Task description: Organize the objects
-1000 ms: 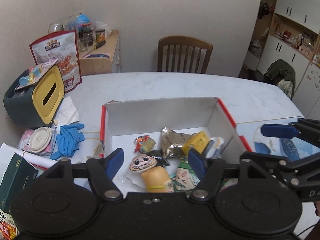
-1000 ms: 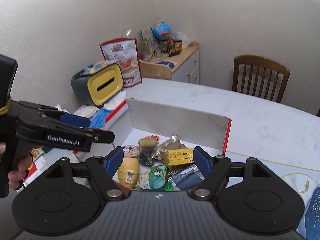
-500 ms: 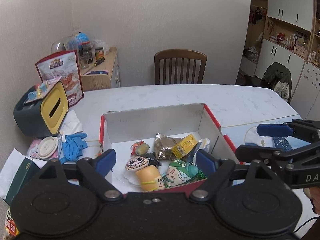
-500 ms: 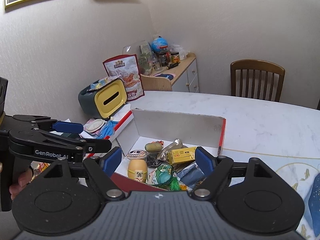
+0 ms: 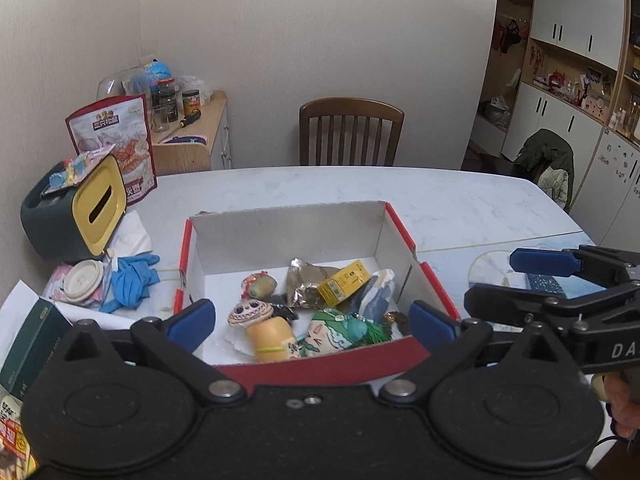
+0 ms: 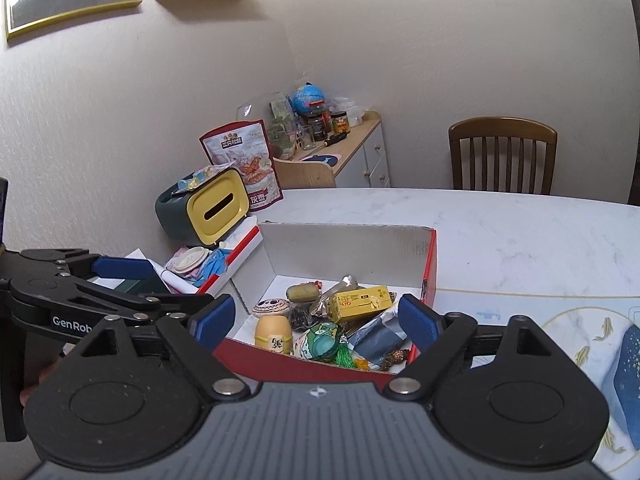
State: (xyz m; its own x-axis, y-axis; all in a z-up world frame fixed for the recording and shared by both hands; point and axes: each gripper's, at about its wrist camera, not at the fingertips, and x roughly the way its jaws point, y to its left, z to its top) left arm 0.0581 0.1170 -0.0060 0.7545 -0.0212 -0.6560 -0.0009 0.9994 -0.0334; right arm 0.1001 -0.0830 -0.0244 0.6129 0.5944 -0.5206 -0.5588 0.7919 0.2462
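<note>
Since a second ago the left wrist view has drawn back from the red-edged box [image 5: 320,368], and the left gripper [image 5: 312,320] jaws have just been opening, released and empty. In the right wrist view the right gripper [image 6: 316,318], jaws also just widened, holds nothing; the yellow carton [image 6: 362,302] sits at twelve o'clock from it inside the box, so sorting looks largely done, though clutter remains at ten o'clock.

Black left gripper [image 5: 312,322] and right gripper [image 6: 315,322], blue-padded jaws.

Open box [image 5: 288,232] top, trinket-crowded floor
</note>
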